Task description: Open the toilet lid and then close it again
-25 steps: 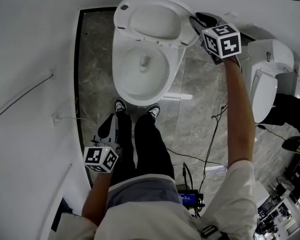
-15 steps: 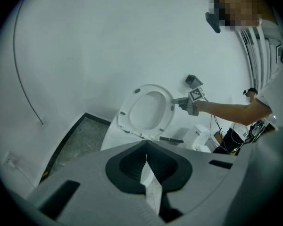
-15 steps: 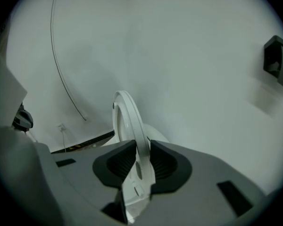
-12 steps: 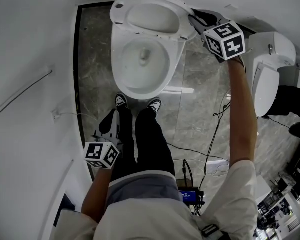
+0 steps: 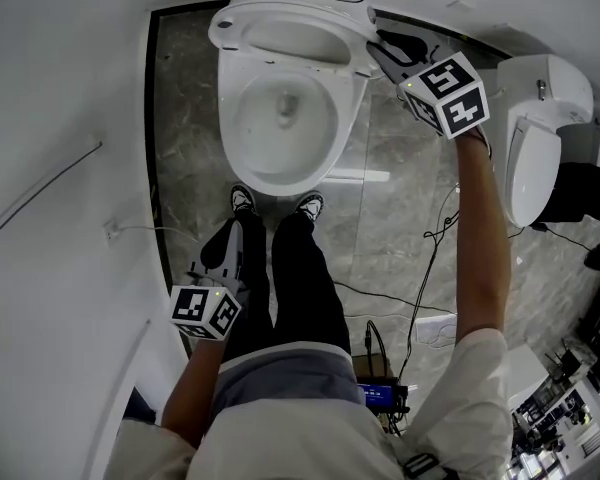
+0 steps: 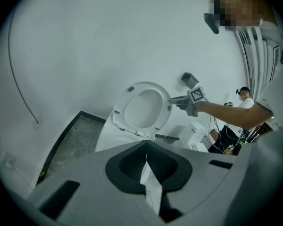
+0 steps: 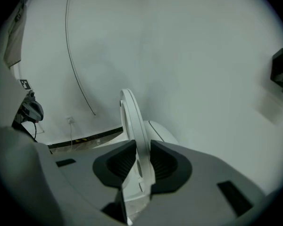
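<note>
The white toilet bowl (image 5: 280, 118) stands at the top middle of the head view. Its lid (image 5: 292, 34) is raised steeply, close to the back wall. My right gripper (image 5: 378, 48) is shut on the lid's right edge. In the right gripper view the lid (image 7: 131, 119) runs edge-on up between the two black pads (image 7: 120, 161), which press on it. The left gripper view shows the raised lid (image 6: 142, 108) from the front, with the right gripper (image 6: 175, 100) at its rim. My left gripper (image 5: 220, 253) hangs low by my left leg, shut with nothing in it (image 6: 146, 158).
My legs and shoes (image 5: 280, 258) stand right before the bowl. A second toilet (image 5: 540, 138) stands at the right. Cables (image 5: 430, 258) and a small device (image 5: 380, 398) lie on the marble floor. White walls close in at left and behind. Another person (image 6: 245, 95) stands far right.
The lid has swung further up toward the back wall, showing as a narrower oval. My right gripper moved with it, still on its edge. The left gripper stayed put.
</note>
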The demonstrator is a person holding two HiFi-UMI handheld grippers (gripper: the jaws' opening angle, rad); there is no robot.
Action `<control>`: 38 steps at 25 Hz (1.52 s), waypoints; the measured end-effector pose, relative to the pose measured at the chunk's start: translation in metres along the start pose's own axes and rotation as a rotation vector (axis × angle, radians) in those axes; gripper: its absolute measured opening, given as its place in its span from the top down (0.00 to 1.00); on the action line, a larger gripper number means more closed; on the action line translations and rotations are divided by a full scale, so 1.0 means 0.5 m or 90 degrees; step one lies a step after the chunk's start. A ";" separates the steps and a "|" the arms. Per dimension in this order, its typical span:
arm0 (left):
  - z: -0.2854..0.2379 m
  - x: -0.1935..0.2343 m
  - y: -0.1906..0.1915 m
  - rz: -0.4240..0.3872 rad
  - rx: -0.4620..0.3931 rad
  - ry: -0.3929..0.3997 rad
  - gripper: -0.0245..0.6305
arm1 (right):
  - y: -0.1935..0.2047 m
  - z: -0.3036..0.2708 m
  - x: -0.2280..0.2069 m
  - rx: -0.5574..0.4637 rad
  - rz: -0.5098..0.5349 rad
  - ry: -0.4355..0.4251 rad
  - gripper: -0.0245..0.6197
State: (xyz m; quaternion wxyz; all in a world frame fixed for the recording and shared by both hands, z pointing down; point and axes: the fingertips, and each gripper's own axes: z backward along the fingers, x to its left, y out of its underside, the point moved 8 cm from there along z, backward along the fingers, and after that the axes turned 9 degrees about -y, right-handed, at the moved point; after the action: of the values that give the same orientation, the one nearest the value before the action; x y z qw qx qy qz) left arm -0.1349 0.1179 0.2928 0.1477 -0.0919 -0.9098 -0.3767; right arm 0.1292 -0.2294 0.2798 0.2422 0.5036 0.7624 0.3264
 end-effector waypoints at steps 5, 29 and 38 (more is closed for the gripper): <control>0.001 -0.003 0.006 -0.004 0.013 0.006 0.95 | 0.004 0.010 0.023 0.002 0.013 -0.019 0.84; 0.010 -0.010 0.024 -0.011 0.025 0.021 0.95 | 0.050 0.023 0.152 0.022 0.069 -0.091 0.81; 0.021 -0.002 0.057 -0.012 0.033 0.025 0.95 | 0.078 0.020 0.213 0.037 0.088 -0.118 0.80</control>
State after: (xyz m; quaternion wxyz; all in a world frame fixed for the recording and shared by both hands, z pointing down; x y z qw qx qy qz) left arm -0.1283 0.1451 0.3042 0.1643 -0.0720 -0.9172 -0.3558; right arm 0.1203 -0.1174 0.2977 0.2739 0.5900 0.7091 0.2721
